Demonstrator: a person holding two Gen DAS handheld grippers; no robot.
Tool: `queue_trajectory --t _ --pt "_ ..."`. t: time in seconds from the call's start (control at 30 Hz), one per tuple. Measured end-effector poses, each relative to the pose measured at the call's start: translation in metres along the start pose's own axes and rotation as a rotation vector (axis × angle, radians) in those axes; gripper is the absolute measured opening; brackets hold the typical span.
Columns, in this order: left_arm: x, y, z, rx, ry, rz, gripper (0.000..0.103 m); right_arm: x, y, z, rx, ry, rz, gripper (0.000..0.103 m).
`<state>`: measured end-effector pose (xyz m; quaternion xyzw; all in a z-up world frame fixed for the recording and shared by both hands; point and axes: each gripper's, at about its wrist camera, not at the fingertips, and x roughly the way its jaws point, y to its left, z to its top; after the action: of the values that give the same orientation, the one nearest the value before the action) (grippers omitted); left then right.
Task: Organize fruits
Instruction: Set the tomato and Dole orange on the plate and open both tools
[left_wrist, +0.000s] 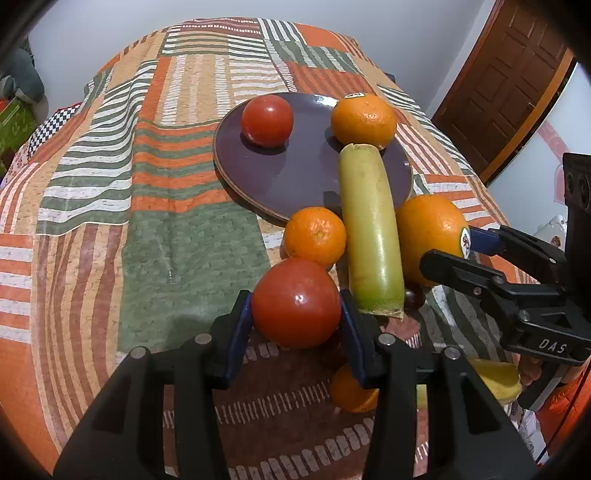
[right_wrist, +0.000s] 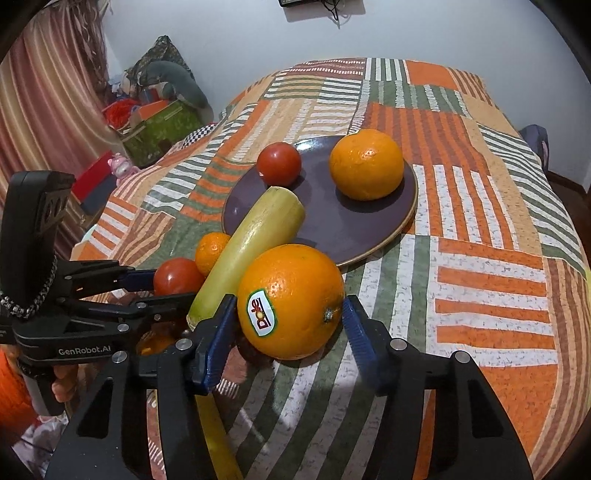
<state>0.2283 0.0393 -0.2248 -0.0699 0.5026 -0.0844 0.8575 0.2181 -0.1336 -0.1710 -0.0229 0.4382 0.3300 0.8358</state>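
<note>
A dark purple plate (left_wrist: 295, 177) (right_wrist: 332, 229) holds a red tomato (left_wrist: 267, 120) (right_wrist: 279, 164) and an orange (left_wrist: 363, 120) (right_wrist: 365, 164). A long yellow-green fruit (left_wrist: 369, 229) (right_wrist: 255, 236) leans with its far end on the plate. My left gripper (left_wrist: 295, 314) (right_wrist: 155, 284) is shut on a second tomato (left_wrist: 296, 302) (right_wrist: 178, 276). A small orange (left_wrist: 314, 236) (right_wrist: 212, 252) lies just behind it. My right gripper (right_wrist: 290, 314) (left_wrist: 454, 243) has its blue pads on both sides of a large stickered orange (right_wrist: 291, 301) (left_wrist: 430, 236).
The fruit lies on a bed with a striped patchwork cover (left_wrist: 166, 221) (right_wrist: 480, 277). Another orange (left_wrist: 351, 391) and a yellow fruit (left_wrist: 498, 376) lie under the grippers. Boxes and clutter (right_wrist: 155, 122) stand at the far left. A wooden door (left_wrist: 509, 81) is at right.
</note>
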Motion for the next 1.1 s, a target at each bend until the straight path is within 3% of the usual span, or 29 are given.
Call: queue_trajectory --t 0.3,0.6,0.87,1.1 --pt "-0.03 0.003 0.006 -0.002 -0.064 0.009 0.046 -0.013 -0.006 0.003 0.016 -0.033 -0.008 0.054" --pt "-0.049 0.009 0.033 -0.001 -0.139 0.025 0.046 -0.029 -0.006 0.02 -0.007 -0.121 -0.044 0.054" --pt "-0.029 0.012 0.064 0.002 -0.146 0.035 0.046 -0.018 -0.013 0.038 -0.024 -0.142 -0.062 0.054" --pt "0.008 0.021 0.085 -0.017 -0.094 0.016 0.046 0.005 -0.018 0.044 -0.024 -0.11 -0.073 0.054"
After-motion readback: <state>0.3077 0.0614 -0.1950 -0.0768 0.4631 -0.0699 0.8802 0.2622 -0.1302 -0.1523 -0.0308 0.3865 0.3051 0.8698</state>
